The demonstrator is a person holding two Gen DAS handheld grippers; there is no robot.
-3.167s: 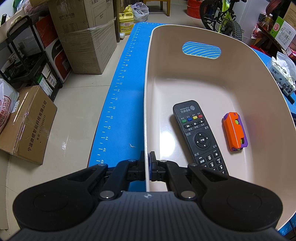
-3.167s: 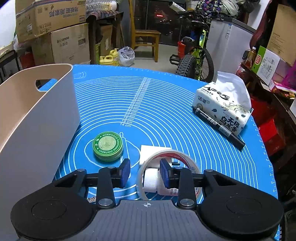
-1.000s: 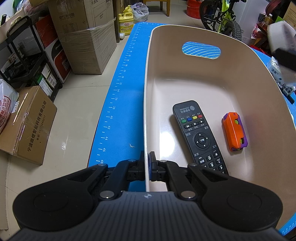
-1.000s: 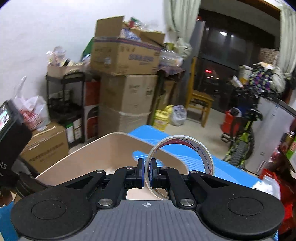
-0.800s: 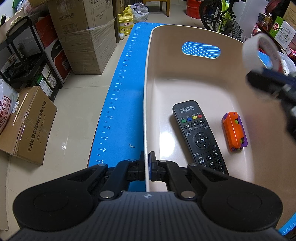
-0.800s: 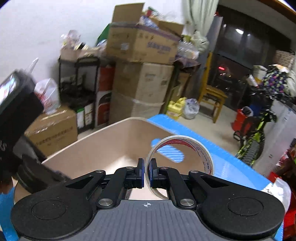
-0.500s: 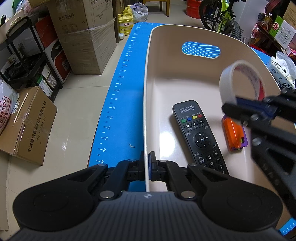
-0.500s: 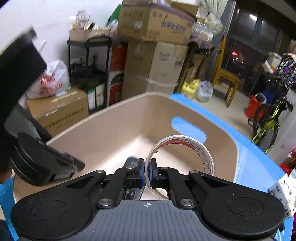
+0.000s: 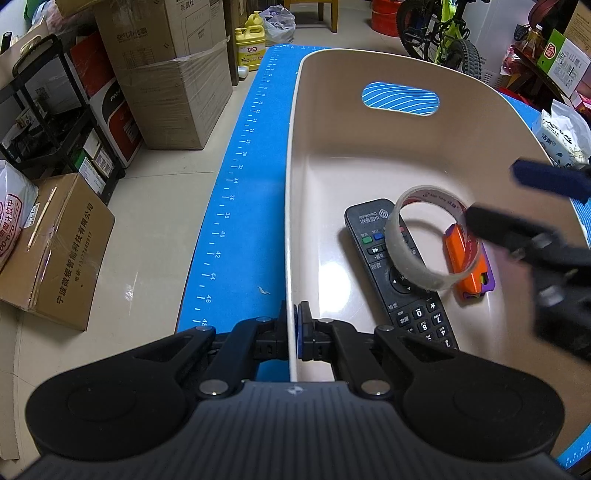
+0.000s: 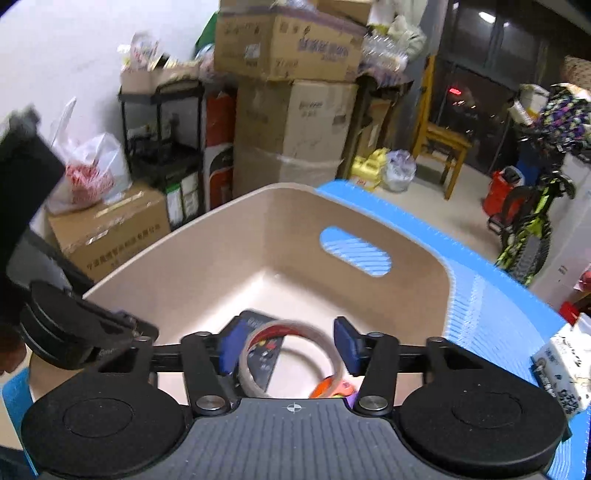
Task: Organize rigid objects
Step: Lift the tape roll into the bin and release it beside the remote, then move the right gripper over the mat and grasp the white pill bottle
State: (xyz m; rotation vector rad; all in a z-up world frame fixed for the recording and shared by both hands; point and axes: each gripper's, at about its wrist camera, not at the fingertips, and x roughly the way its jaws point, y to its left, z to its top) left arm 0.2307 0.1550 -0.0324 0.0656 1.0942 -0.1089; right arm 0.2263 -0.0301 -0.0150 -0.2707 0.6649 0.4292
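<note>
A beige bin (image 9: pixel 369 155) stands on the blue mat (image 9: pixel 243 177). My left gripper (image 9: pixel 293 332) is shut on the bin's near-left wall. Inside lie a black remote (image 9: pixel 413 310) and an orange and purple block (image 9: pixel 466 258). A roll of clear tape (image 9: pixel 406 254) is loose in the air over the remote and block. My right gripper (image 9: pixel 517 199) is open just right of the roll. In the right wrist view the open gripper (image 10: pixel 286 349) is above the bin (image 10: pixel 229 251), with the tape roll (image 10: pixel 251 362) below and between its fingers, not touching them.
A tissue pack (image 9: pixel 561 140) sits on the mat right of the bin, also in the right wrist view (image 10: pixel 565 373). Cardboard boxes (image 9: pixel 166 74), a black shelf (image 9: pixel 44 122), a yellow jug (image 9: pixel 251 48) and a bicycle (image 9: pixel 443 33) stand on the floor around the table.
My right gripper carried the tape roll over the bin, lowered it, then opened. The roll has left the fingers and is dropping onto the remote and block. My left gripper has not moved.
</note>
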